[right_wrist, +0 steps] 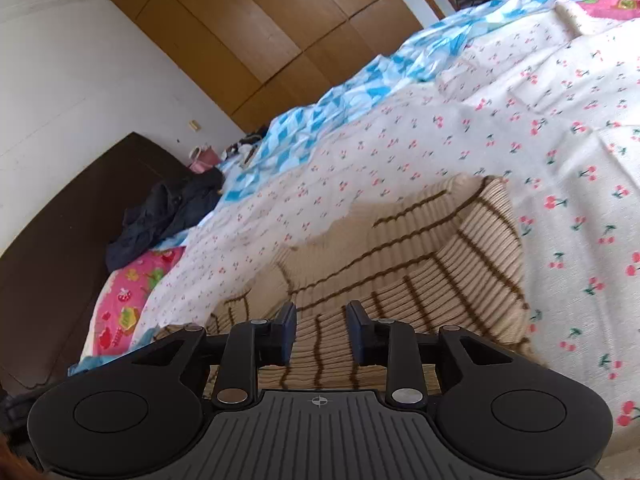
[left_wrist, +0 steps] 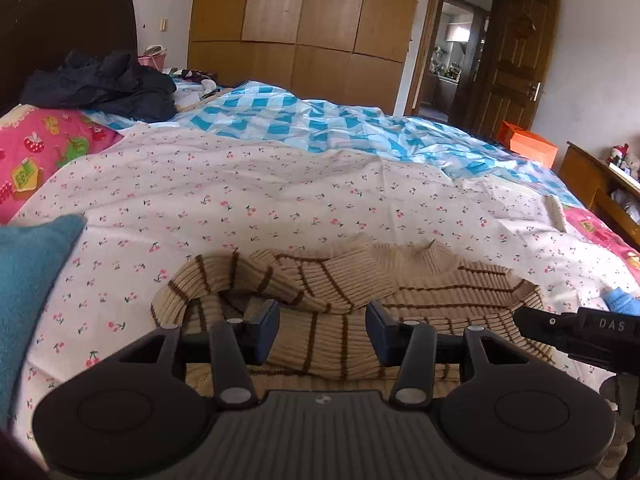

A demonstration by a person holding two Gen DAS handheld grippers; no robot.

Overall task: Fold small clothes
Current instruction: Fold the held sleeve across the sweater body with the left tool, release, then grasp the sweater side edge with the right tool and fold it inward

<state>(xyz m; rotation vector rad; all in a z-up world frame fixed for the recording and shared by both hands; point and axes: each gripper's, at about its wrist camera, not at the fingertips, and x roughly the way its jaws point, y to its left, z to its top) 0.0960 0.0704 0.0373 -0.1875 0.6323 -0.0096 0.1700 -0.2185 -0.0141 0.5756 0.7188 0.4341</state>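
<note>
Fold partly done, not finished. Striped knit sweater [left_wrist: 400, 292] flat on the cherry-print sheet [left_wrist: 240, 200], near the front edge of the bed. Beige ribbed wool with thin brown stripes, collar [left_wrist: 412, 256] on the far side, toward the blue checked cover [left_wrist: 300, 116]. One sleeve [left_wrist: 256, 280] already brought across the body, but loose and bunched, with a hollow under the curve; cuff end [left_wrist: 168, 304] out over the left edge of the body. On the right side, seen from the right wrist view, the edge of the sweater [right_wrist: 500, 240] turned in and lying fairly neat.

Left gripper [left_wrist: 322, 328] low over the near part of the sweater, jaws apart, nothing between the pads; only cloth seen below the gap, not pinched. Right gripper [right_wrist: 320, 332] also with jaws apart, a narrower gap, above the striped body and not clamping it as far as visible. Tip of the right gripper [left_wrist: 576, 332] visible at the right edge of the left wrist view, just beside the hem side of the sweater.

Left to do, by judgement: smooth the bunched sleeve, then fold the body in half, hem toward collar, and set it aside. Blue towel-like cloth [left_wrist: 28, 280] at the left, dark clothes [left_wrist: 108, 84] by the headboard; impossible to say if these wait for folding.
</note>
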